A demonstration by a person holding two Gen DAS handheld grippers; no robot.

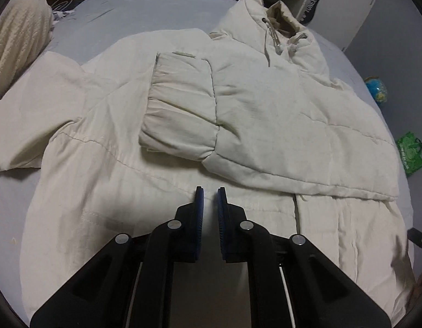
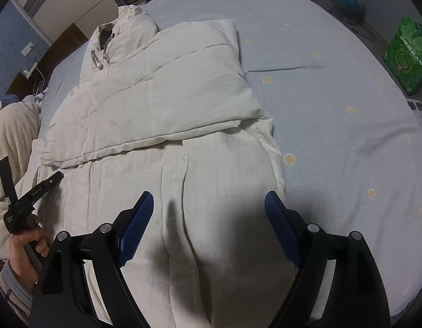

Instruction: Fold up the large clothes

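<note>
Left wrist view: cream puffer jacket (image 1: 161,114) spread on a pale blue bed sheet (image 1: 123,19), one sleeve (image 1: 265,114) folded across the chest; left gripper (image 1: 210,191) hovering above the lower body, blue pads nearly together with nothing between. Right wrist view: right gripper (image 2: 208,199) over the hem, jaws wide apart, empty

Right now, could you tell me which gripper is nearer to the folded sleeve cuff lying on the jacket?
Left. The left gripper hovers just below the sleeve cuff, nearly shut and empty. The right gripper stands open over the jacket's lower hem, farther away; the cuff is outside its view.
</note>
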